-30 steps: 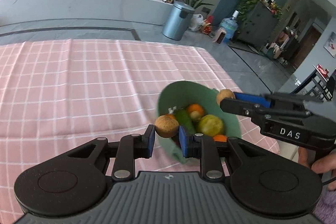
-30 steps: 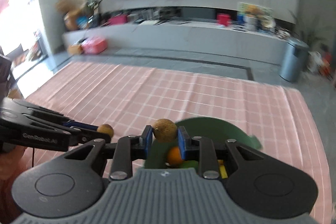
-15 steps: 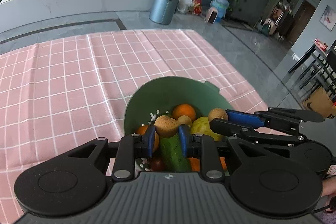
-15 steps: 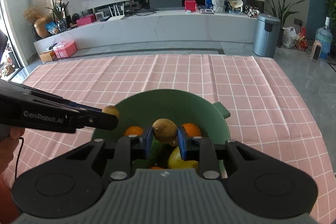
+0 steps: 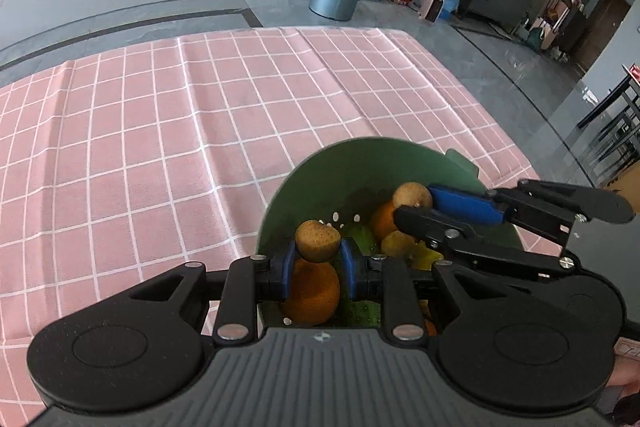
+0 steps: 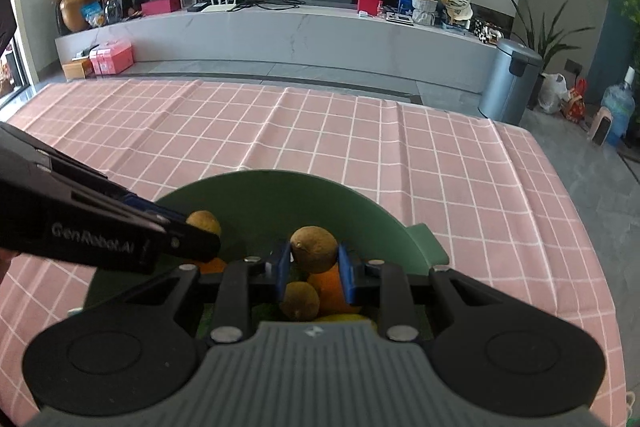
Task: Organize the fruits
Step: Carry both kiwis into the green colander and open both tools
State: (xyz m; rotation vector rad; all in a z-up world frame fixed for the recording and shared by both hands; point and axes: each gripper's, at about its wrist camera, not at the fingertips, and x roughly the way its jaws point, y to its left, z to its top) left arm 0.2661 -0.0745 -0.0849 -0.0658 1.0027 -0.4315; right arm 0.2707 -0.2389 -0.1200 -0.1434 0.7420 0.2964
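Both tools are loaded right now and hanging over the bowl, so this looks like the drop-off step of sorting the fruit. The next move probably just needs each tool to ease apart and let its fruit fall onto the pile, ideally low enough that nothing bounces out over the rim.

Nearest first: the left tool is pinching a small brown fruit between its blue pads. The grip sits on the sides, with the fruit poking up above the pads. It's over the near-left part of the bowl, with an orange right below it.

The right tool is doing the same thing, clamped on a second brown fruit, roundish and a bit darker. Under that one there's another brown fruit already lying in the bowl, next to something orange.

From the left view you can see the right tool coming in from the side, its fruit sitting above the orange and yellow-green stuff further back in the bowl. I can't tell if either held fruit is touching the pile yet.

Past that it's just the green bowl wall, then bare pink checked cloth on the table, no loose fruit in sight out there.
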